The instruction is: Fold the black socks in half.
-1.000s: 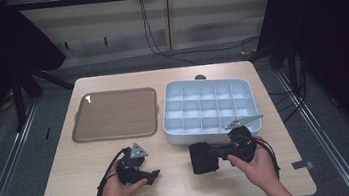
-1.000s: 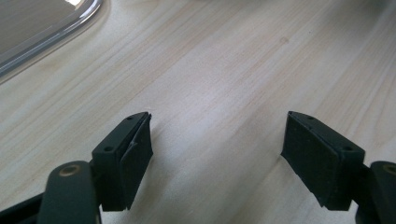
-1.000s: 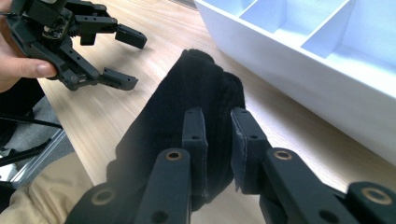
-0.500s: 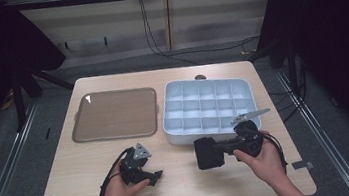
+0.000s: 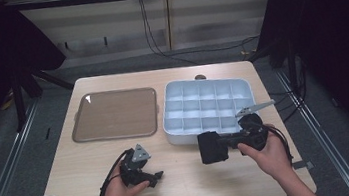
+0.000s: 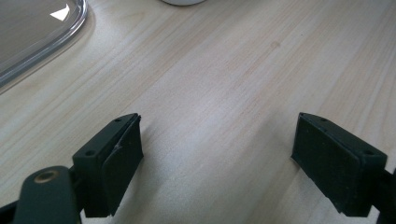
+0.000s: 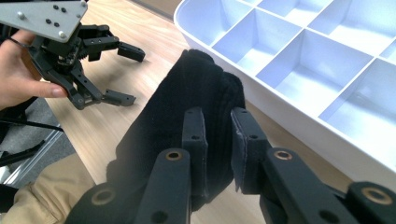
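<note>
A folded black cloth (image 5: 209, 150) hangs just above the table, in front of the white compartment tray (image 5: 176, 128). My right gripper (image 5: 222, 142) is shut on it. In the right gripper view the jaws (image 7: 217, 119) pinch the black cloth (image 7: 187, 93) beside the white compartment tray (image 7: 299, 60), whose cells look empty. My left gripper (image 5: 156, 177) rests low at the front left of the table, held by a hand. In its own view the left gripper (image 6: 217, 140) is open over bare wood. From the right gripper view the left gripper (image 7: 123, 74) also stands open.
A clear brownish flat lid (image 5: 115, 114) lies at the back left of the wooden table (image 5: 188, 187); its rim (image 6: 42, 39) shows in the left gripper view. Cables trail from both grippers. Dark floor and rails surround the table.
My right gripper has carried the black cloth a little right and toward the white tray. The left gripper has barely moved.
</note>
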The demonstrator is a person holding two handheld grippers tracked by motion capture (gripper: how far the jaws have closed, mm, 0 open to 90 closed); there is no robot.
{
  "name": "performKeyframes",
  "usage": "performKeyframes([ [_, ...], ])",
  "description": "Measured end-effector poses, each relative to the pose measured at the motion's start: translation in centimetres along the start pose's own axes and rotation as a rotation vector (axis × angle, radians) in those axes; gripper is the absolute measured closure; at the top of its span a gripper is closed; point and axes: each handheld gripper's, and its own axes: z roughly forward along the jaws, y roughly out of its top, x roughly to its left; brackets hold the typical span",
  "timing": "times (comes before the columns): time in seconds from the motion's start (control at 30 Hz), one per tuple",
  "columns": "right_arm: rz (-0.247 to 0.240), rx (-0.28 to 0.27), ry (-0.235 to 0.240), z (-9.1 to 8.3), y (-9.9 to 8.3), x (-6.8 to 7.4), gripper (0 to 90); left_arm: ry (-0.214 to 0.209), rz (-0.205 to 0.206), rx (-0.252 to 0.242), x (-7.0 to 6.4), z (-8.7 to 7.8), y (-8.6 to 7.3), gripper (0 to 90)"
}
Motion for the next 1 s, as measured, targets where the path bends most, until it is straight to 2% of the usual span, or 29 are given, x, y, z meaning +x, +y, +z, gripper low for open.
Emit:
performKeyframes([
  [0.53,0.019,-0.02,-0.018,-1.4,1.2,-0.9,77.4,0.002,0.003,-0.022,0.0,0.0,-0.3,14.5],
  [0.63,0.026,-0.024,-0.018,-1.6,1.3,-1.2,77.3,-0.005,-0.003,-0.042,-0.1,0.1,-0.4,14.5],
  [1.0,0.027,-0.029,-0.032,-2.3,2.0,-1.8,77.3,-0.016,0.007,-0.06,0.0,0.2,-0.8,11.8],
])
